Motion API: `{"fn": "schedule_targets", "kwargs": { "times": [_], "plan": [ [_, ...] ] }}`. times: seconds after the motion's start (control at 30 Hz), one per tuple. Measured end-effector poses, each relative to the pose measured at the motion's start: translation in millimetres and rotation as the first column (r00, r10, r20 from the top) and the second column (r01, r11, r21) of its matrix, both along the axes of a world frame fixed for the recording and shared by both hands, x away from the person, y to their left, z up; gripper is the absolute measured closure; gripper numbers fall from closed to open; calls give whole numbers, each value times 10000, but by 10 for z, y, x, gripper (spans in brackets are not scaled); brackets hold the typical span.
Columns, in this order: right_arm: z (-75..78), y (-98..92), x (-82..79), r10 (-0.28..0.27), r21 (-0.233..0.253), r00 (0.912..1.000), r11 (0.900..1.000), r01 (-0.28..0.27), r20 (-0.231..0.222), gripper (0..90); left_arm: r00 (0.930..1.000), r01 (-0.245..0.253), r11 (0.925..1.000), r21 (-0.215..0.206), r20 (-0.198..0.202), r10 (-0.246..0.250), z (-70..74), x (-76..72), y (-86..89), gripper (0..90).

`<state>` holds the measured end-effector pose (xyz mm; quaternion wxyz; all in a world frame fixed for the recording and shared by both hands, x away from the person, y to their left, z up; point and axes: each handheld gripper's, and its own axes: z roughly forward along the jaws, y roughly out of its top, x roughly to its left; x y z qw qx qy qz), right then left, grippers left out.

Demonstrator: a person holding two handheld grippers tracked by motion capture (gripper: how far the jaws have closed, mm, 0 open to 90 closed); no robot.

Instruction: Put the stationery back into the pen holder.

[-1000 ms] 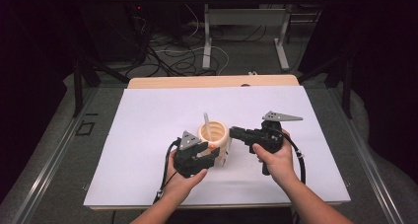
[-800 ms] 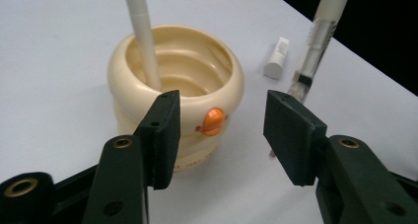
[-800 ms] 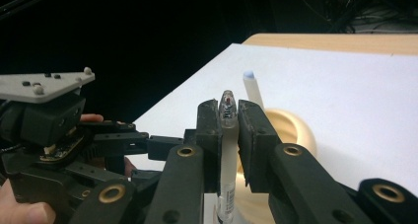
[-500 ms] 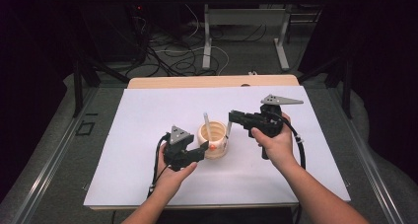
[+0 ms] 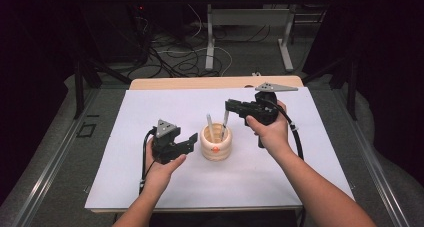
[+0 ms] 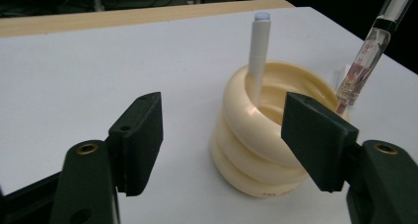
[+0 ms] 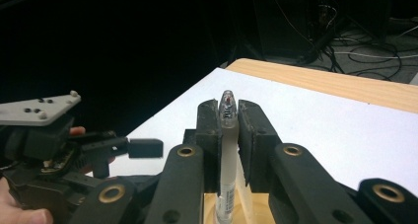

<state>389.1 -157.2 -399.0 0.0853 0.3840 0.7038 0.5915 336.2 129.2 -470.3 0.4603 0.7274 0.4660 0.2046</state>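
1. Centrally on the white table cover (image 5: 125, 137) stands a cream ribbed holder (image 5: 216, 148), the work's receptacle; a small orange mark shows on its near face.
2. One white pen (image 5: 210, 126) already stands upright inside the holder, leaning on its inner wall.
3. The right gripper (image 5: 231, 106) is clamped on a clear-barrelled pen (image 5: 226, 119), held nearly upright. Its lower tip sits at or just inside the holder's far rim; how deep cannot be told.
4. Seen along the right gripper's jaws, the clear pen is pinched between both pads (image 7: 209, 135), its capped end rising above them.
5. The left gripper (image 5: 194, 138) rests just beside the holder's left flank, its jaws spread apart and holding nothing. The holder lies ahead between them, untouched.
6. Judged progress: one pen is stowed, and the second is mid-insertion. Lowering it fully and releasing remain; the left gripper seems placed to steady the holder if needed.
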Motion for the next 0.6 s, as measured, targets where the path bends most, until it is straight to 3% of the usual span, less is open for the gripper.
{"fn": "schedule_targets", "kwargs": {
  "times": [0.13,0.3,0.43,0.6],
  "plan": [
    [-20,61,59,-3,-99,10000,10000,3,-21,805,9990,-183,9990,418,411,165,22,14,43,290],
    [-67,142,146,32,-526,10000,9986,-37,-94,805,9989,-292,9986,440,381,275,27,35,83,233],
    [-113,198,198,64,-831,9993,9965,-95,-376,805,9987,-357,9989,291,386,346,14,49,100,170],
    [-178,235,246,60,-1123,9971,9936,-145,-758,804,9979,-564,9984,-23,321,565,6,54,105,153]
  ]
}}
